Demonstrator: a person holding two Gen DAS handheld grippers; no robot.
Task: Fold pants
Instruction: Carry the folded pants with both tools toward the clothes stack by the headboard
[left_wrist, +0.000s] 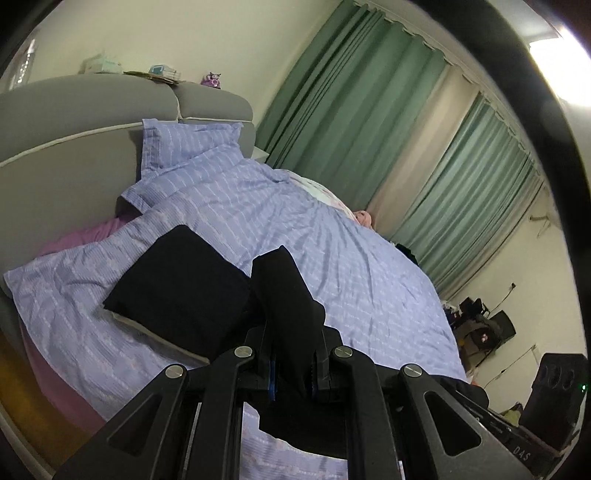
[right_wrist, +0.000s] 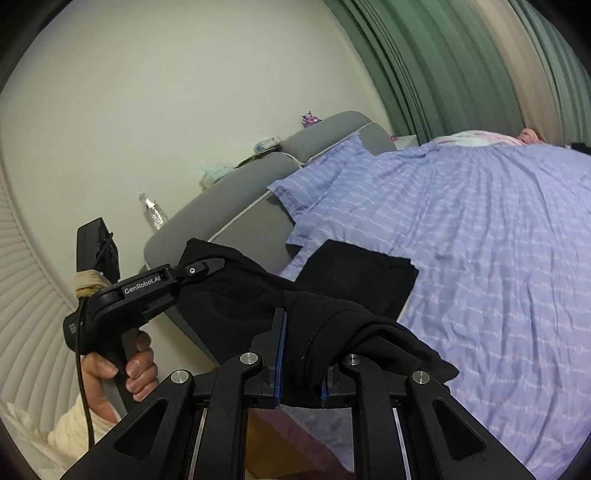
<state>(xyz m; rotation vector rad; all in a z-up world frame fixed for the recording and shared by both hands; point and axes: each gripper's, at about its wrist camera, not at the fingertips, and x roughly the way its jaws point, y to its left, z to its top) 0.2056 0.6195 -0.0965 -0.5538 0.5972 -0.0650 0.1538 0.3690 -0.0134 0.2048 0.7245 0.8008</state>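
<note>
Black pants (right_wrist: 255, 295) hang in the air between my two grippers, above the near edge of the bed. My right gripper (right_wrist: 301, 369) is shut on a bunched part of them. My left gripper (left_wrist: 291, 354) is shut on another part (left_wrist: 284, 291); it also shows in the right wrist view (right_wrist: 201, 269), at the left, gripping the cloth's far end. A folded black garment (left_wrist: 177, 291) lies flat on the lilac duvet (left_wrist: 332, 266) and shows in the right wrist view (right_wrist: 362, 277) too.
A grey padded headboard (left_wrist: 92, 110) with small items on top. Lilac pillows (left_wrist: 184, 147) lean against it. Green curtains (left_wrist: 351, 92) hang behind the bed. A water bottle (right_wrist: 153, 212) stands by the headboard. Dark equipment (left_wrist: 484, 328) sits on the floor at right.
</note>
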